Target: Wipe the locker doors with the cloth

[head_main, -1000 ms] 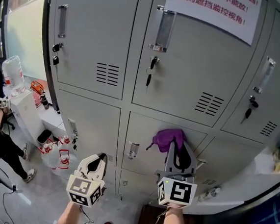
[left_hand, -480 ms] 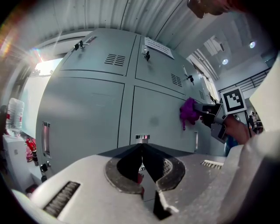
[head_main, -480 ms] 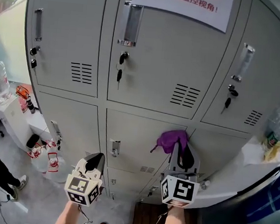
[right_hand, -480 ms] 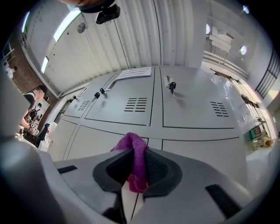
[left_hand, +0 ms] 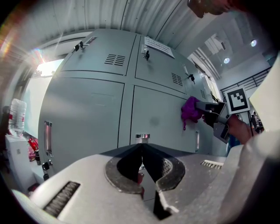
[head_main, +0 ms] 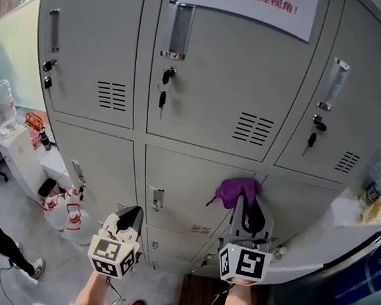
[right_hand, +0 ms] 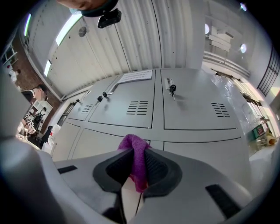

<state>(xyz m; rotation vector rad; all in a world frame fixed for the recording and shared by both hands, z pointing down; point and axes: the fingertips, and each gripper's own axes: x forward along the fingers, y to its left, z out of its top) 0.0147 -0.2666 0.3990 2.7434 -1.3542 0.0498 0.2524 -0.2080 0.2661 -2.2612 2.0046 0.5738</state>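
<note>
Head view, cloth: the purple cloth [head_main: 235, 190] sits at the top right corner of a lower locker door [head_main: 187, 188]. It is bunched ahead of the right gripper [head_main: 248, 204], which aims it at the metal, ready to rub, I'd say.
Head view, left gripper: the left gripper [head_main: 129, 218] hangs lower and off to the side, clear of the doors; it looks spare for this job.
Left gripper view, jaws: tips together with nothing between them; a door handle [left_hand: 142, 138] lies beyond. The cloth shows far right, against the door as far as I can tell.
Right gripper view, jaws: clamped on a fold of cloth, with the rest poking out front so fabric, not plastic, meets the door.
Right gripper view, doors: upper doors with keys [right_hand: 171, 89] and vents lie ahead.
</note>
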